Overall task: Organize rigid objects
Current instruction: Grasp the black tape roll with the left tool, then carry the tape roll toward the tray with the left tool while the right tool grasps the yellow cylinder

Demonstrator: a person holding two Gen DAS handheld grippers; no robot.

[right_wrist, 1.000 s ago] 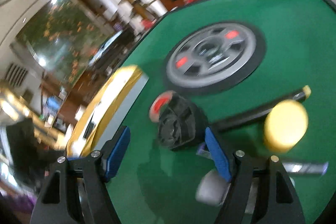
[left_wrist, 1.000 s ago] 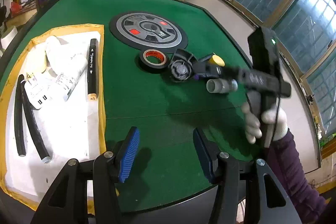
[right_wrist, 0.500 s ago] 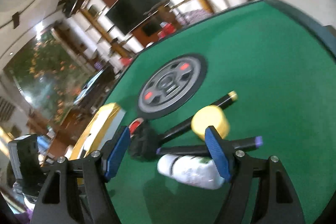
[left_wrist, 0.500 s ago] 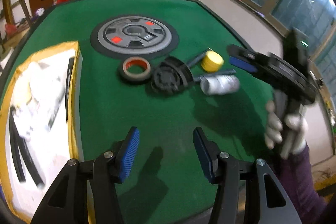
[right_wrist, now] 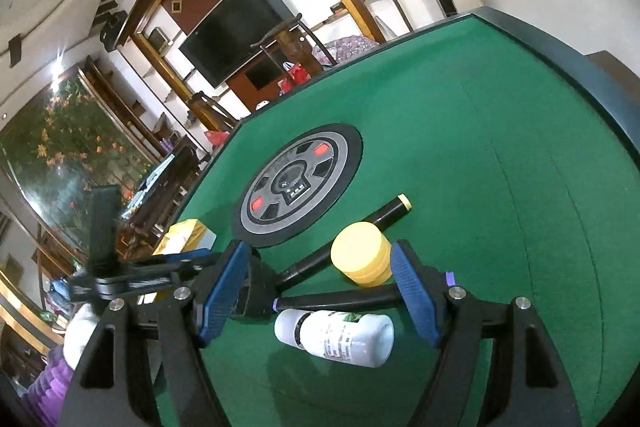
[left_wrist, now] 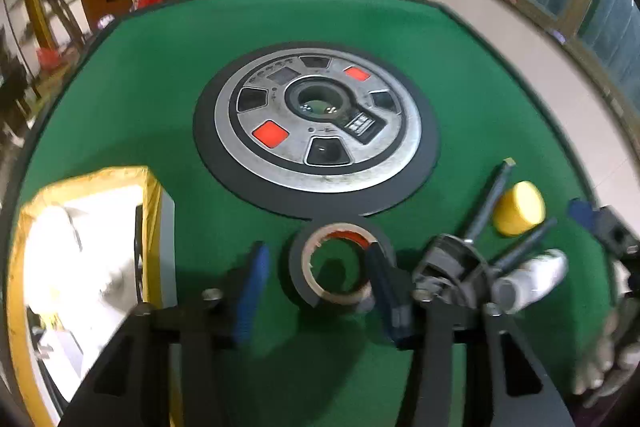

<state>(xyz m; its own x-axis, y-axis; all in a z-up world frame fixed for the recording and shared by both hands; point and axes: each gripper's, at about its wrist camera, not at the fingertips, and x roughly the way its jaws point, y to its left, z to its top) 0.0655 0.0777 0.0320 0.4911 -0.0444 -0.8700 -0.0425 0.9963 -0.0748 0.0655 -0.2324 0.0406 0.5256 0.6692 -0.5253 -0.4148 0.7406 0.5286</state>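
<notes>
— Since a second ago the left gripper has swung in over the black tape roll; where are its fingers?

— Spread wide, gripping nothing. One blue pad sits over the roll's right side and hides part of it; motion blur makes contact impossible to judge.

— And the right gripper?

— Also wide open and empty, its pads either side of the yellow cap, the white bottle and two crossed black markers lying on the green table.

— What's unclear?

— A black round part next to the roll is smeared, and the right gripper's left pad hides it in the other view. The yellow-edged tray at the left is blown out, contents unreadable, its lower end cut off by the left gripper's body
</notes>
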